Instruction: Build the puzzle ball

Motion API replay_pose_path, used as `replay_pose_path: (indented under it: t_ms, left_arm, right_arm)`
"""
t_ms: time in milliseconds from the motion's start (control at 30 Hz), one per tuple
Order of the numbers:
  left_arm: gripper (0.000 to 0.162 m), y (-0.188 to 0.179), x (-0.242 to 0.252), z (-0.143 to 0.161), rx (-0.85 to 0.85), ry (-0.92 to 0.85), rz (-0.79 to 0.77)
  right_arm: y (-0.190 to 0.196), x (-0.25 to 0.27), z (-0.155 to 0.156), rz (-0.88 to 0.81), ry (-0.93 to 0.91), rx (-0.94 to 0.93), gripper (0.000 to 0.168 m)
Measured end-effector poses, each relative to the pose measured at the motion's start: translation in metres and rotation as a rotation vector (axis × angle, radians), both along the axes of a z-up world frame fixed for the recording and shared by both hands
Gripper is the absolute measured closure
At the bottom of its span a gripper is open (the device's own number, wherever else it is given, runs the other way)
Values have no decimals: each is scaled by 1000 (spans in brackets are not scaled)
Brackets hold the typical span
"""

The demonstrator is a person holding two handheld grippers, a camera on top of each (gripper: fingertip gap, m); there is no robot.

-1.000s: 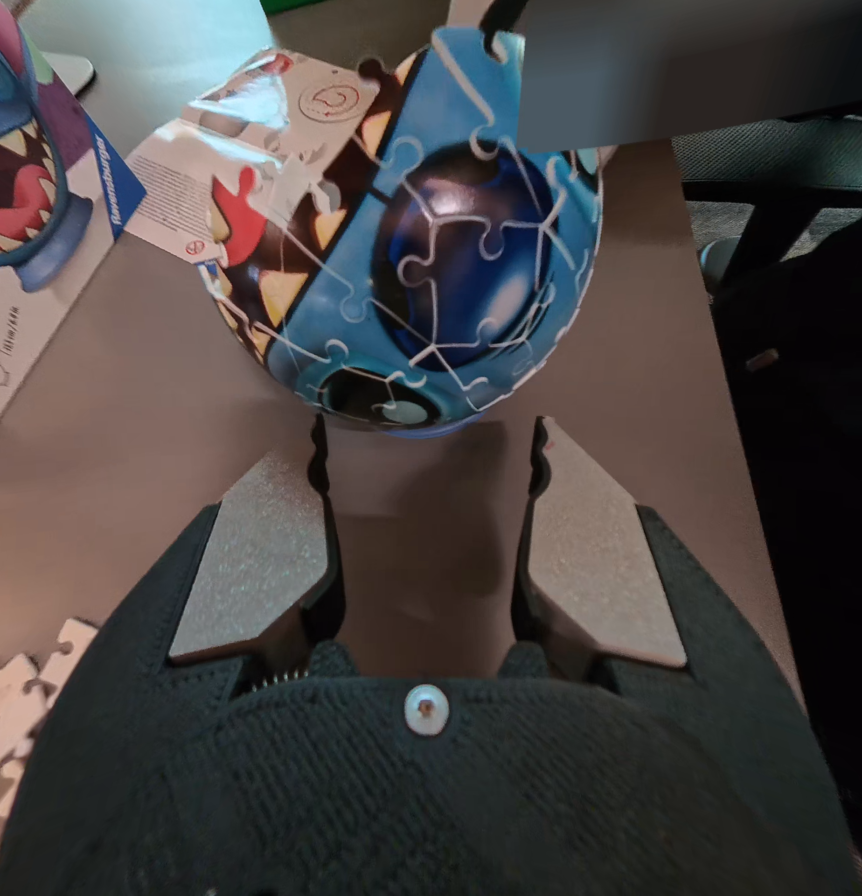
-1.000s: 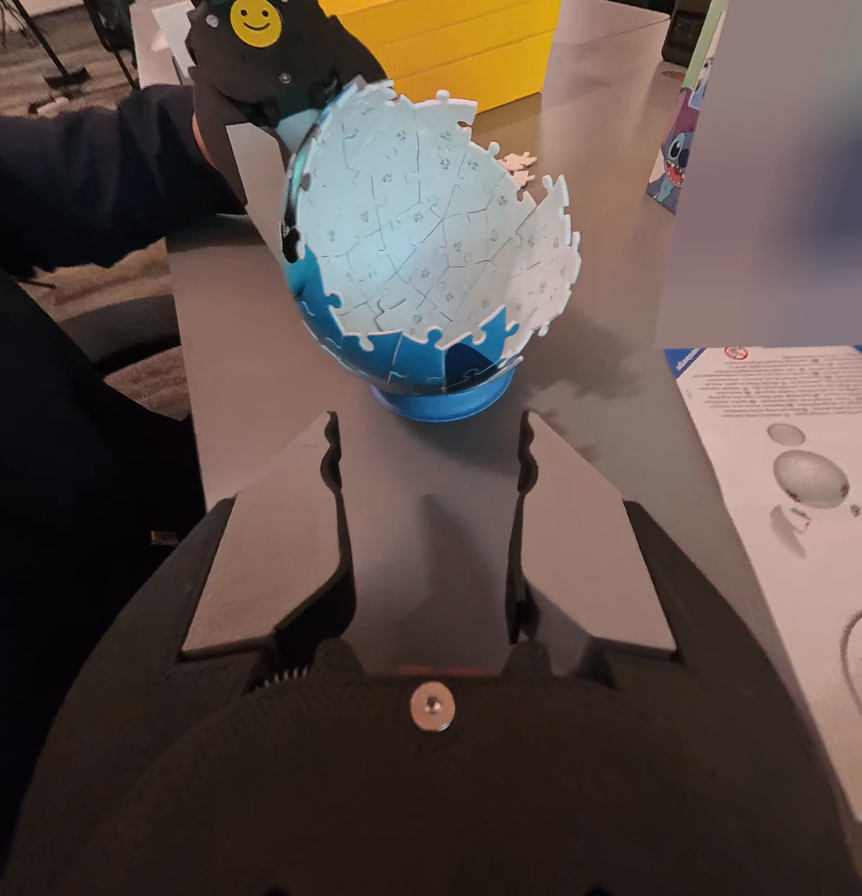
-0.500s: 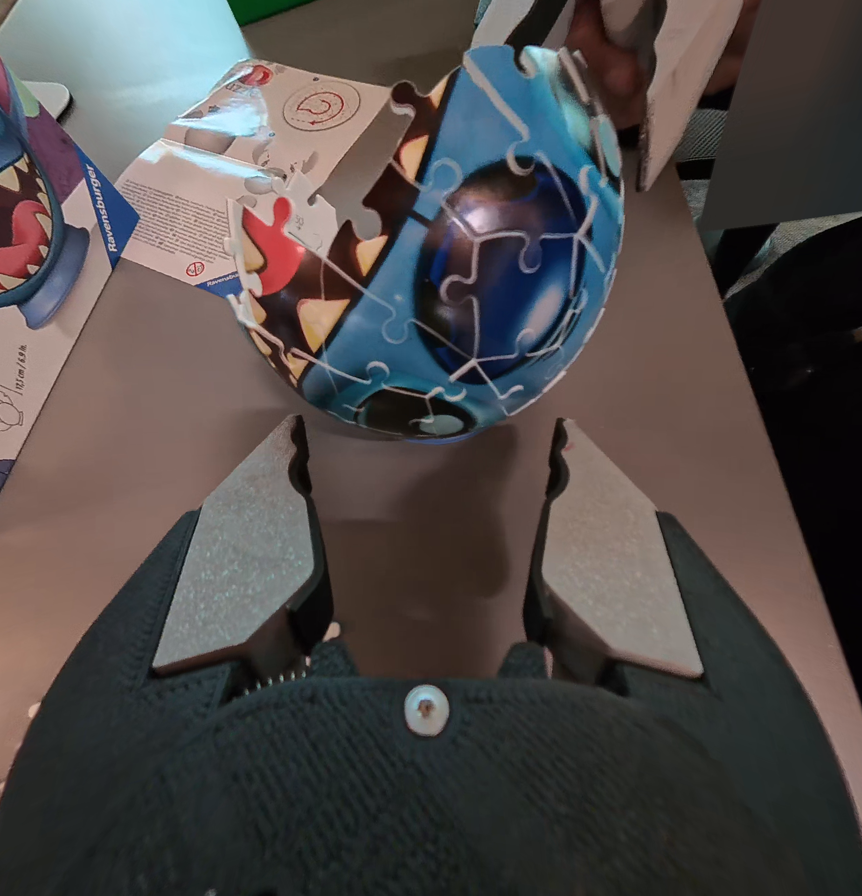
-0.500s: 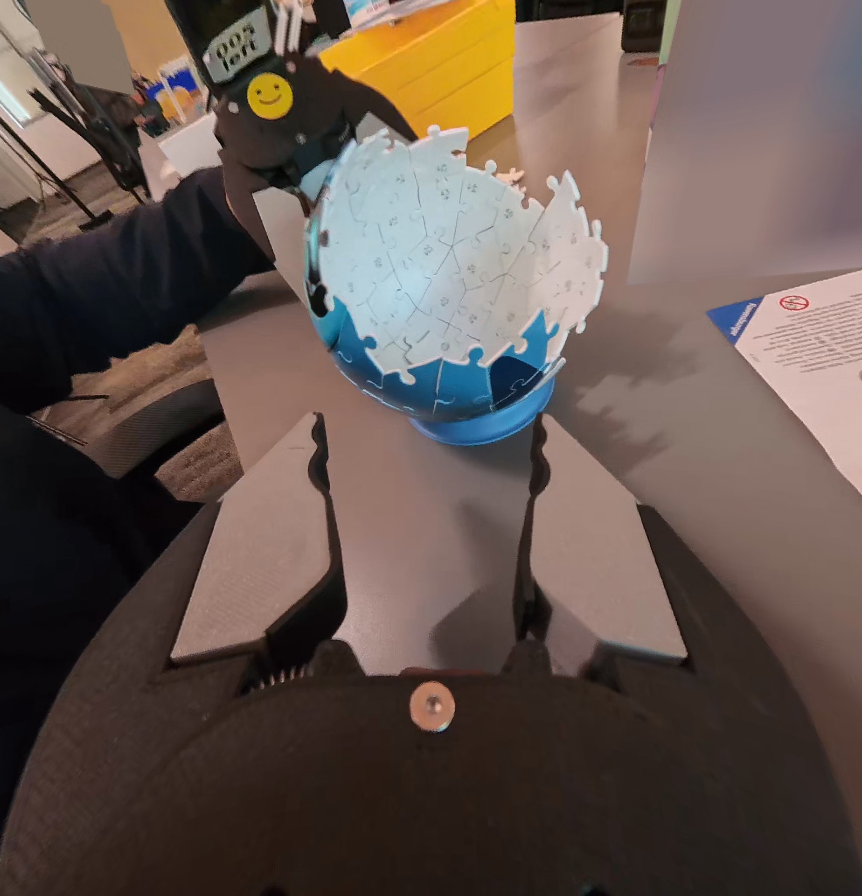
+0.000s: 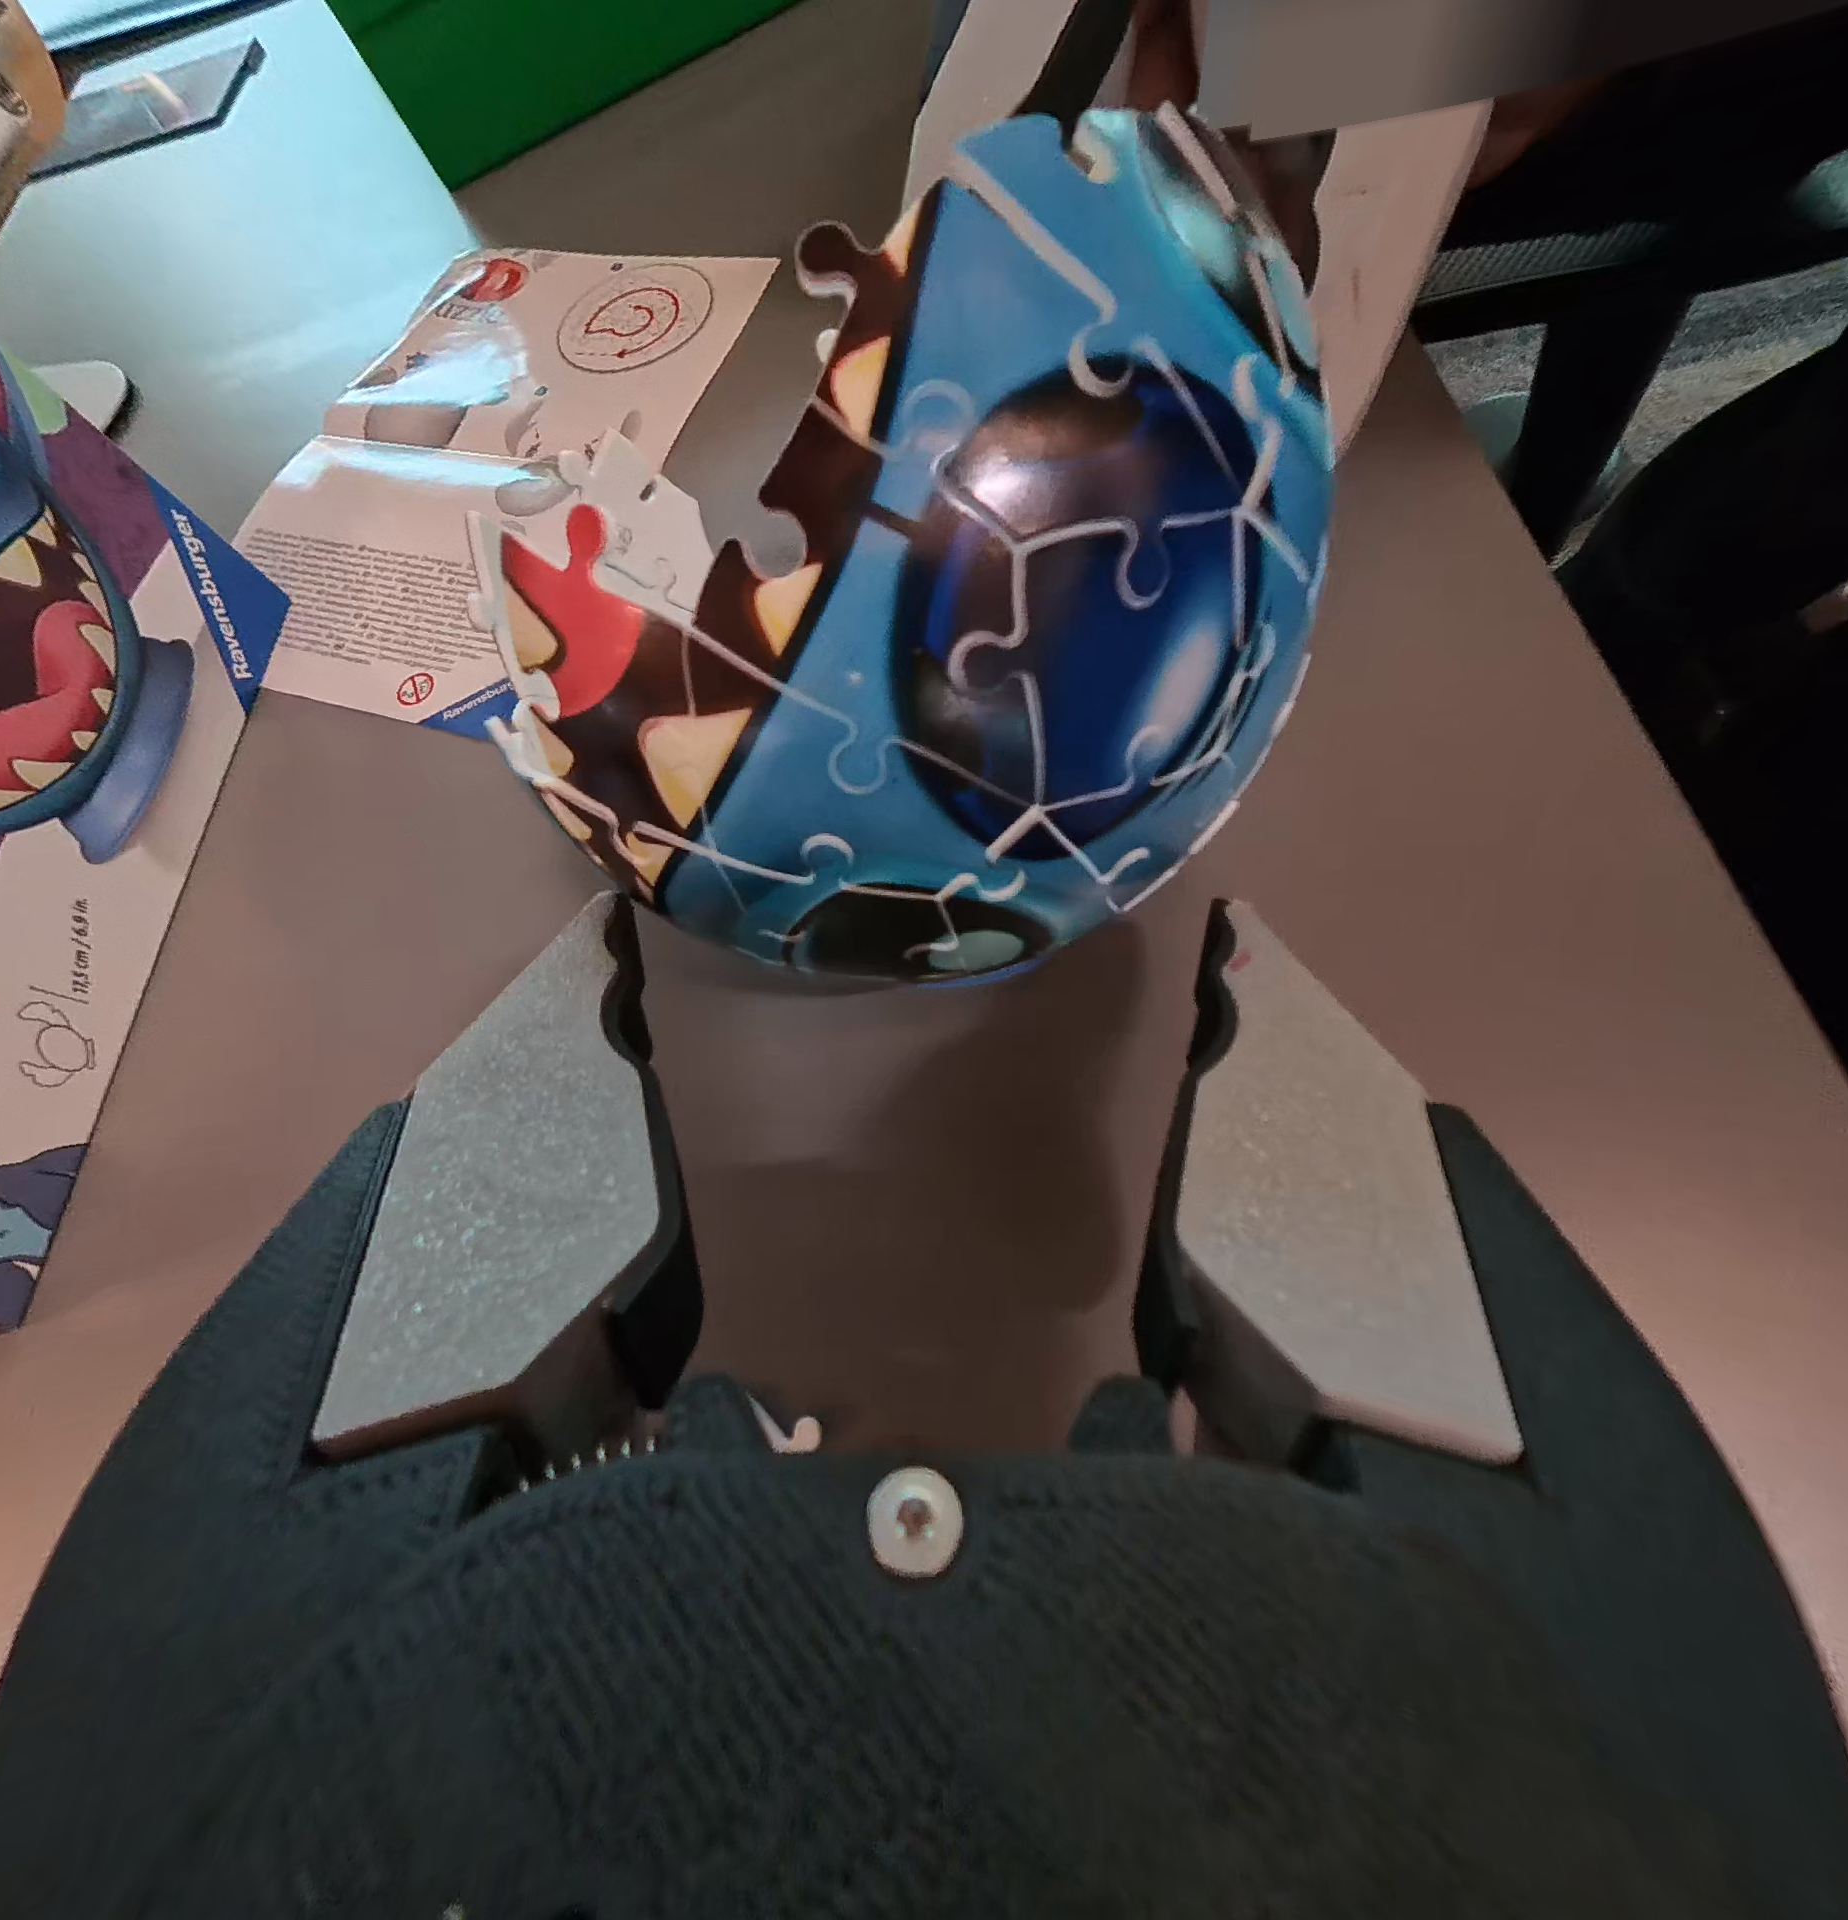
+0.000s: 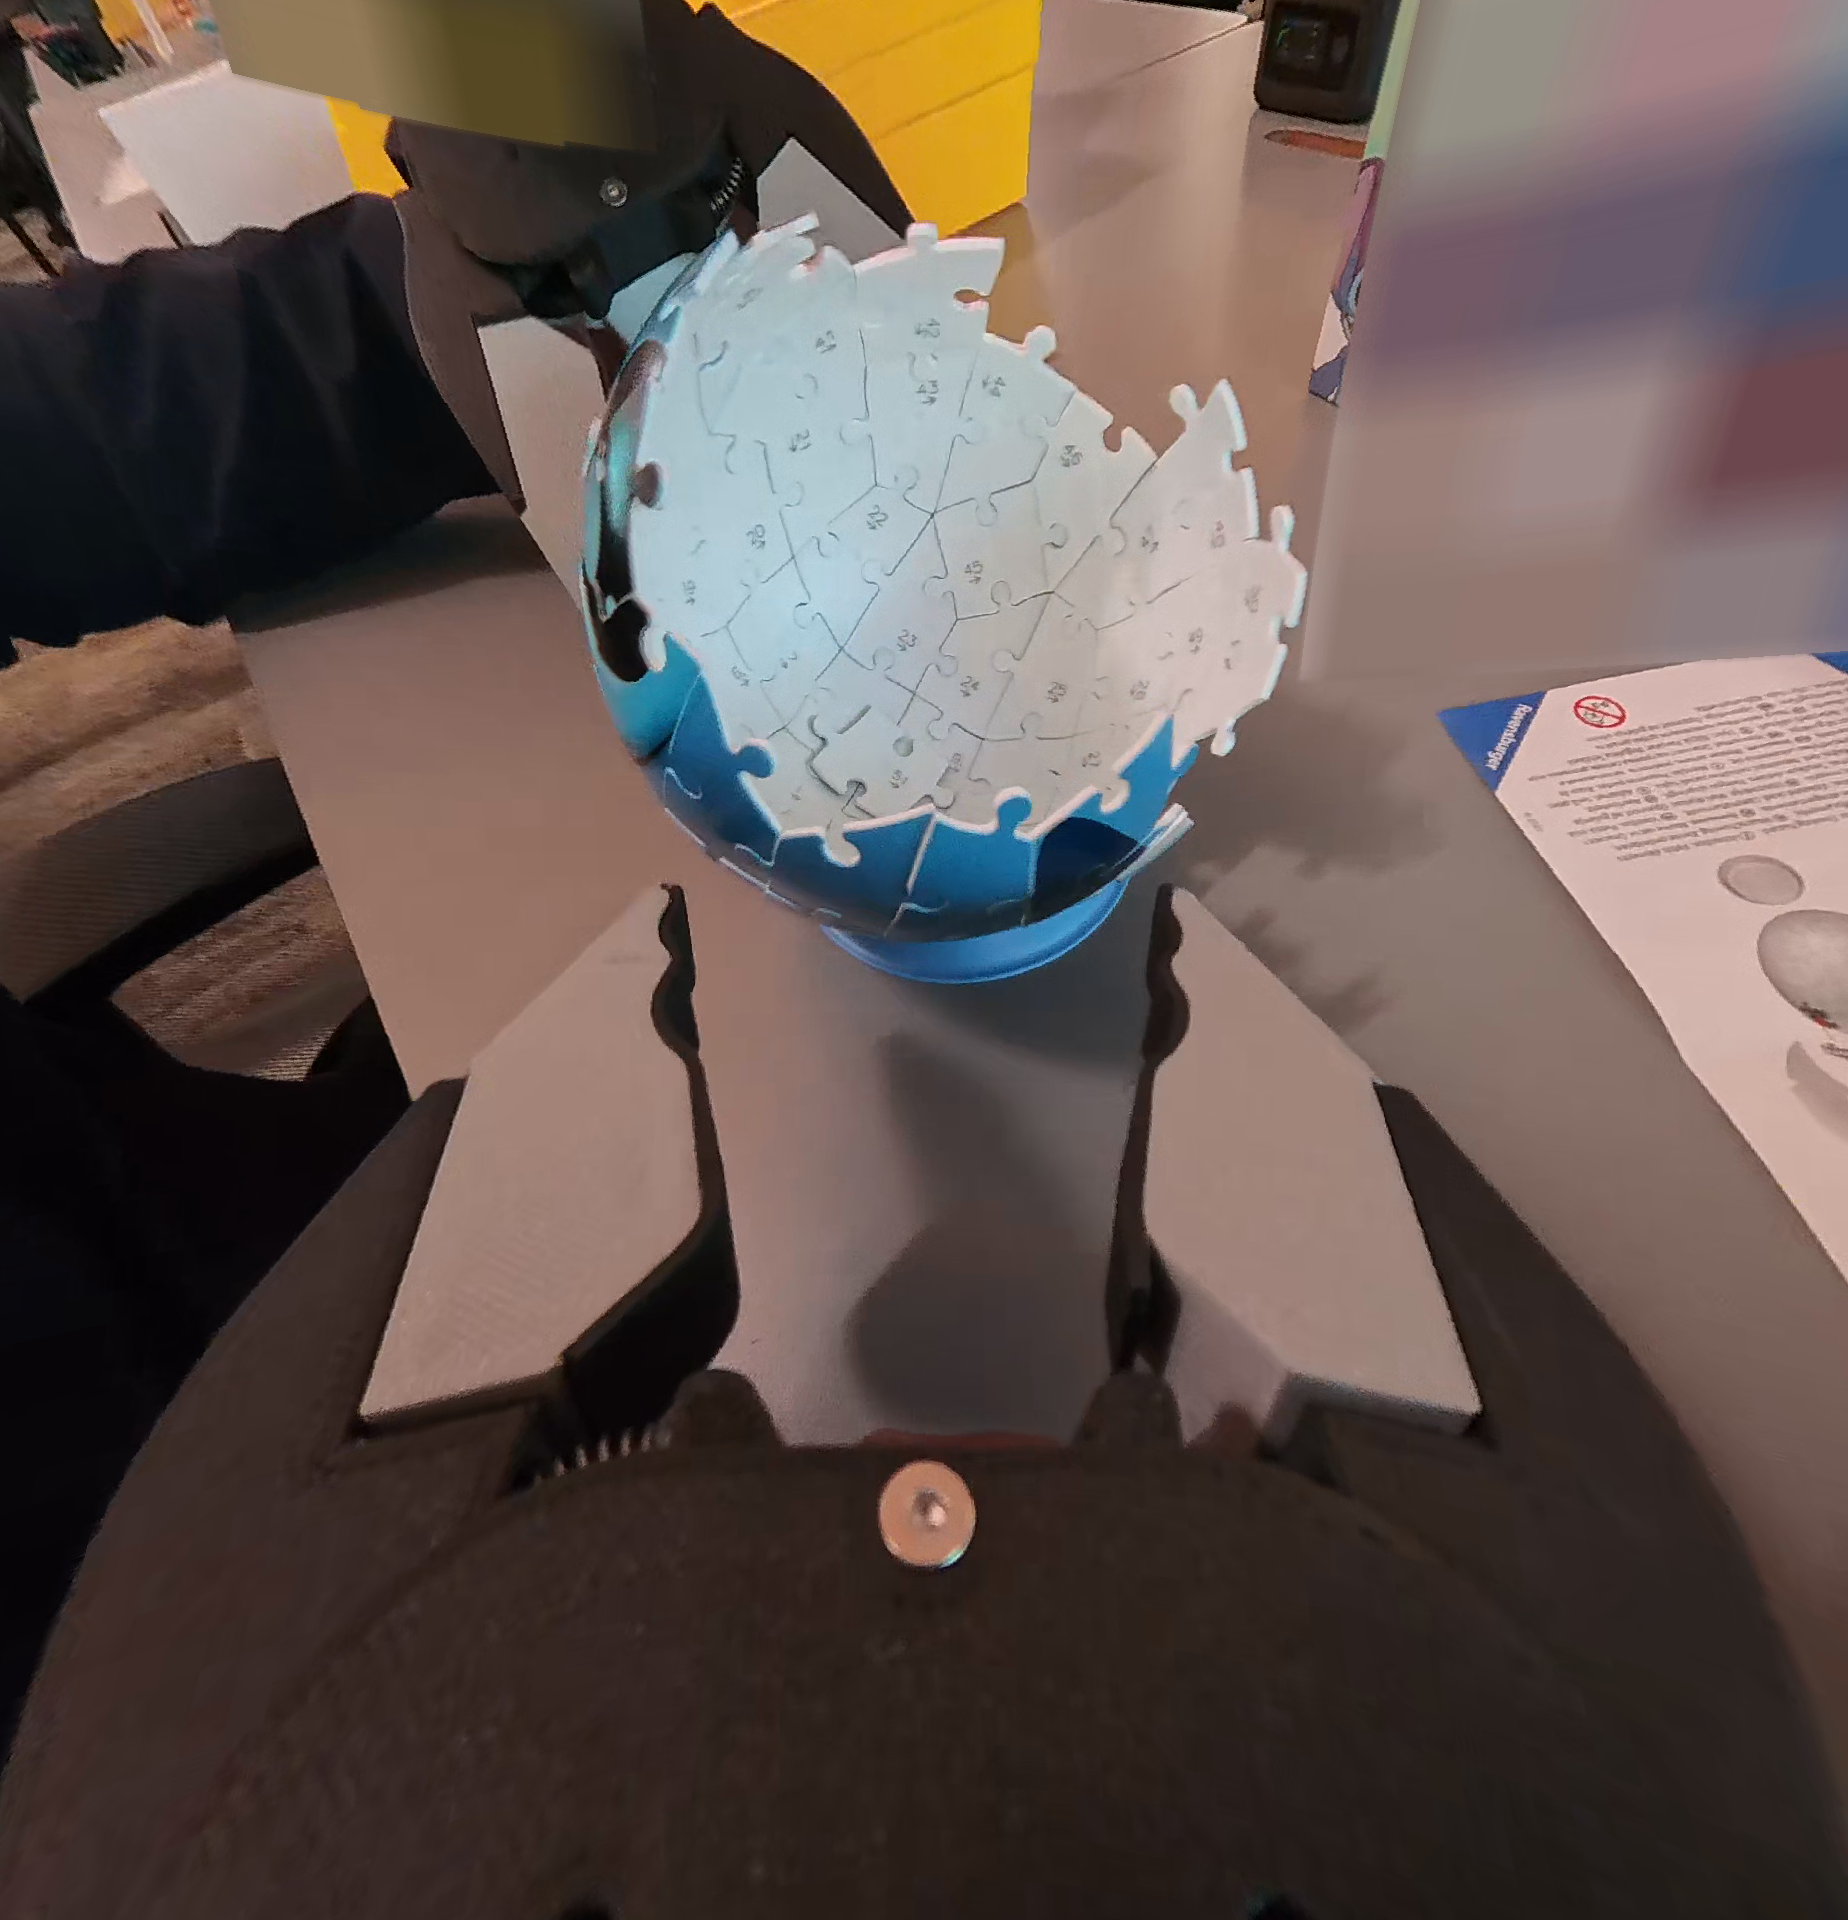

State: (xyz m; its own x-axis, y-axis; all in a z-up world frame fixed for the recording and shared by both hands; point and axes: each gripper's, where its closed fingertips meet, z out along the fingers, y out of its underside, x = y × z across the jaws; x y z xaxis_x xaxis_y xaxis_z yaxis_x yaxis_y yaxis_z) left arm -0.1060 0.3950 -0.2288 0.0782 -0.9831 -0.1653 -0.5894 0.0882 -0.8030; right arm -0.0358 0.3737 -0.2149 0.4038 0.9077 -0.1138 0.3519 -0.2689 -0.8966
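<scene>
The partly built puzzle ball (image 5: 1003,582) is a blue shell with a dark eye and a toothed mouth, tilted on the table. In the right wrist view its open side (image 6: 930,582) shows the pale inside of several joined pieces, and it rests on a blue ring stand (image 6: 961,951). My left gripper (image 5: 915,935) is open and empty just before the ball's lower edge. My right gripper (image 6: 915,925) is open and empty just before the stand. The left gripper also shows behind the ball in the right wrist view (image 6: 587,208).
A folded instruction leaflet (image 5: 463,520) lies left of the ball, also in the right wrist view (image 6: 1730,831). The puzzle box (image 5: 47,727) lies at the far left. A yellow box (image 6: 899,135) stands at the back. The table edge (image 5: 1626,727) and a chair are on the right.
Both grippers have moved closer to the ball, which now fills more of each view. The left gripper's jaws have opened wider. The ball has tilted slightly.
</scene>
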Motion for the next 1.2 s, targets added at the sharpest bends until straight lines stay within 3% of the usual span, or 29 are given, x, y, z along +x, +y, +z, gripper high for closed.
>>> replay_pose_path:
  t_ms: [433,833,1200]
  left_arm:
    - [68,5,0,3,11,-25,-12]
    - [70,-4,-10,13,-19,60,31]
    - [73,-22,-27,12,-122,322,119]
  right_arm:
    - [8,-11,-10,-35,-100,55,81]
    - [0,-20,-9,15,-56,-21,81]
    - [-16,-29,-8,109,31,-229,79]
